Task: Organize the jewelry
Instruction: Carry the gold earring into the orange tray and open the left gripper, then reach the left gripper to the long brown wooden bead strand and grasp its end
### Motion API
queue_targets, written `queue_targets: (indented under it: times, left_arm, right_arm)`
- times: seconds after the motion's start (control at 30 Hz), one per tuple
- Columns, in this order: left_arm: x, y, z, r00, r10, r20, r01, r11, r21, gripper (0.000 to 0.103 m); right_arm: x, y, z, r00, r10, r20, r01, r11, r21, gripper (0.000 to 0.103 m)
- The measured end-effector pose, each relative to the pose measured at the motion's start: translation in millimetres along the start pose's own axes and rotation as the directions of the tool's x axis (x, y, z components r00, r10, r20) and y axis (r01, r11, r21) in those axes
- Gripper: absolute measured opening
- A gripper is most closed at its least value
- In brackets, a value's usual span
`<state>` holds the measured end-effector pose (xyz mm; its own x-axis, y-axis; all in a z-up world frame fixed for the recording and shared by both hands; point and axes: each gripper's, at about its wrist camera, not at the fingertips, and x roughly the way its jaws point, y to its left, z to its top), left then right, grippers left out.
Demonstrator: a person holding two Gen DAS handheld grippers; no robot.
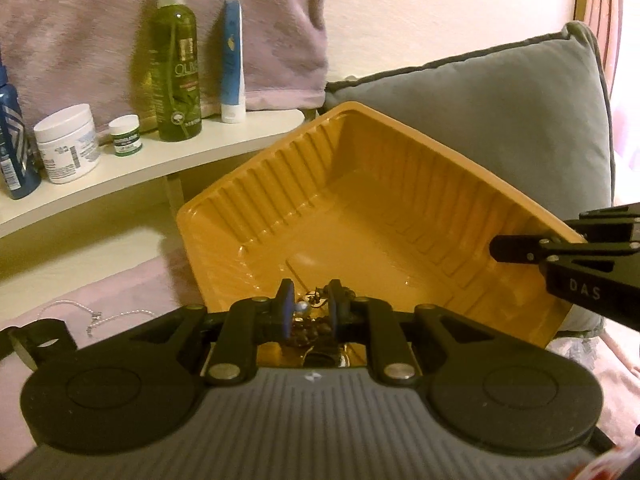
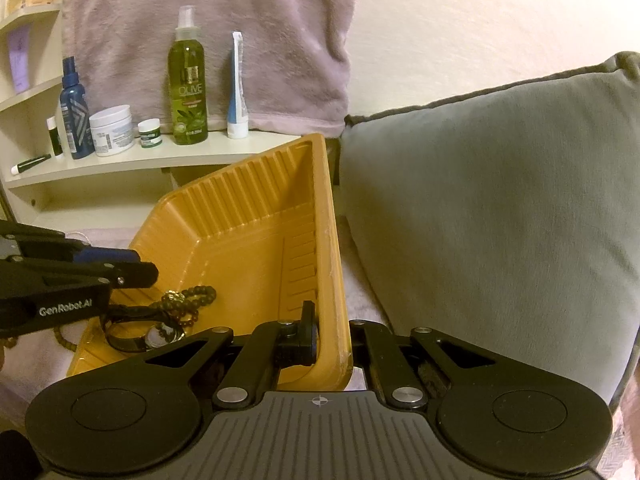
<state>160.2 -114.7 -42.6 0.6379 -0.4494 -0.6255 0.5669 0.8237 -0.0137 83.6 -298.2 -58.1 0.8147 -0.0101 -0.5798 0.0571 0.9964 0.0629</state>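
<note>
Now the right gripper (image 2: 320, 344) clamps the ribbed orange plastic tray (image 2: 256, 216) by its rim — the left gripper (image 1: 311, 307), fingers nipping a small silvery bead piece (image 1: 303, 307), next must release it inside.

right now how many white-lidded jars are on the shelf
2: a big white jar left of a small green-labelled jar, both between the blue spray bottle and the olive bottle. Others may be hidden out of frame.

The left gripper (image 1: 310, 307) is hanging over the near end of the yellow tray (image 1: 256, 184), its jaws narrowly parted around a small silvery bead (image 1: 303, 307). The right gripper (image 1: 516, 249) is clamping the tray's right rim. A thin chain (image 1: 102, 317) is lying on the pink bedding (image 1: 132, 280).
</note>
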Motion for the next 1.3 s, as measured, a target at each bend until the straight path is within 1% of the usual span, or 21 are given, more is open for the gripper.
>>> queue_targets:
  times: [0.03, 0.07, 0.1, 0.13, 0.23, 0.37, 0.63, 0.93, 1.1, 1.17, 1.3]
  left_arm:
    - [0, 0, 0, 1.000, -0.003, -0.001, 0.003, 1.000, -0.003, 0.018]
    - [0, 1, 0, 1.000, 0.000, 0.002, 0.000, 1.000, -0.006, 0.030]
    - [-1, 1, -1, 1.000, 0.010, 0.009, -0.010, 1.000, -0.005, 0.035]
    - [-3, 2, -2, 1.000, 0.018, 0.014, -0.018, 1.000, -0.003, 0.036]
    - [-10, 8, -4, 0.999, 0.036, 0.019, -0.035, 0.999, -0.019, 0.036]
    - [-19, 22, -10, 0.996, 0.084, 0.007, -0.084, 0.996, -0.039, 0.036]
    - [-39, 55, -29, 0.981, 0.190, -0.035, -0.192, 0.977, -0.091, 0.036]
    - [-72, 93, -52, 0.953, 0.298, -0.051, -0.303, 0.943, -0.140, 0.036]
    - [-92, 114, -72, 0.929, 0.364, -0.067, -0.370, 0.913, -0.171, 0.036]
    - [-97, 121, -81, 0.920, 0.384, -0.081, -0.392, 0.903, -0.175, 0.036]
    - [-103, 127, -97, 0.911, 0.400, -0.101, -0.412, 0.895, -0.170, 0.036]
  right_arm:
    - [0, 0, 0, 1.000, 0.000, 0.000, 0.000, 1.000, -0.001, 0.004]
    - [0, 0, 0, 1.000, 0.000, 0.000, 0.000, 1.000, 0.000, 0.004]
    - [0, 0, 0, 1.000, 0.000, 0.000, 0.000, 1.000, 0.000, 0.004]
    - [0, 0, 0, 1.000, 0.000, 0.000, 0.000, 1.000, 0.000, 0.004]
    - [0, 0, 0, 1.000, -0.001, 0.000, 0.001, 1.000, 0.000, 0.004]
    - [0, 0, 0, 1.000, 0.000, 0.000, 0.000, 1.000, -0.001, 0.004]
    - [1, -1, 0, 1.000, 0.001, -0.002, -0.001, 1.000, 0.000, 0.004]
    - [0, 1, -1, 1.000, -0.003, -0.001, 0.003, 1.000, -0.010, 0.004]
    - [-1, 1, -3, 1.000, -0.004, -0.004, 0.004, 1.000, -0.011, 0.004]
    - [-1, 1, -2, 1.000, -0.004, -0.004, 0.004, 1.000, -0.012, 0.004]
    - [-1, 1, -3, 1.000, -0.004, -0.005, 0.004, 1.000, -0.015, 0.004]
